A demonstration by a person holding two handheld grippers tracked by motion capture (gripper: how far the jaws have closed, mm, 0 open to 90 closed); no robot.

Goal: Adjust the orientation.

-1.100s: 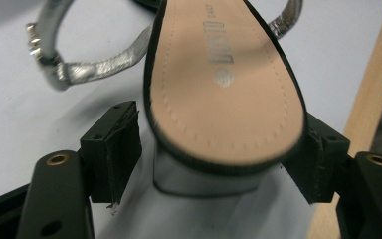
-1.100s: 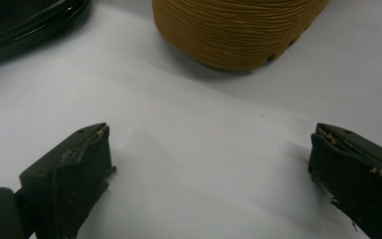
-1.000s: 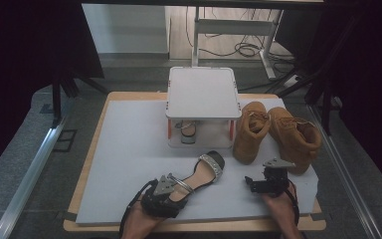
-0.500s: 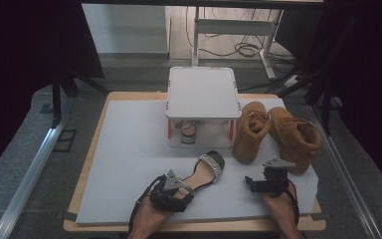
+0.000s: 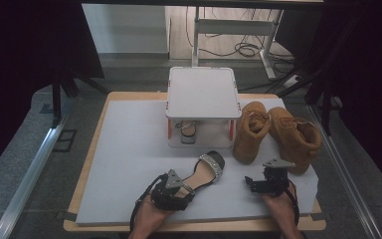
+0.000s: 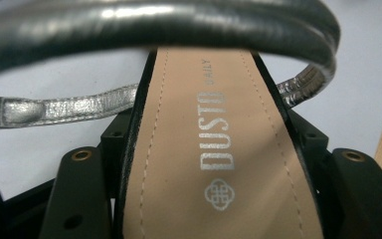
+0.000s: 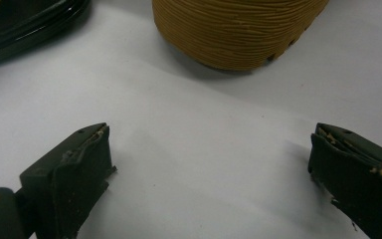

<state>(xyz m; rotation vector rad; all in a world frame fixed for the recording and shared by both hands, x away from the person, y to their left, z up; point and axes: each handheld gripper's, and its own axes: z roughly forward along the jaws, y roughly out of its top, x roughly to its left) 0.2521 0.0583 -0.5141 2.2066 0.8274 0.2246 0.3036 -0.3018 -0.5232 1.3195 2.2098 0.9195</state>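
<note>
Our left gripper's [image 5: 179, 186] jaws have just been closing on the heel end of the sandal [image 6: 214, 149] lying on the white mat [image 5: 129, 164], so we should squeeze both sole edges squarely, clear of the silver strap [image 6: 79, 107], while our right gripper [image 7: 214, 174] waits with jaws apart.

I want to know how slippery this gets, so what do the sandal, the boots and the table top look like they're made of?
Sandal: the tan insole looks like smooth leather or imitation, with stitched edges and a printed logo; the straps are a creased silver metallic finish. Boots: tan, matte, probably suede or nubuck, with a ridged rubbery sole. Table top: a smooth, matte white sheet on a wooden board.
</note>
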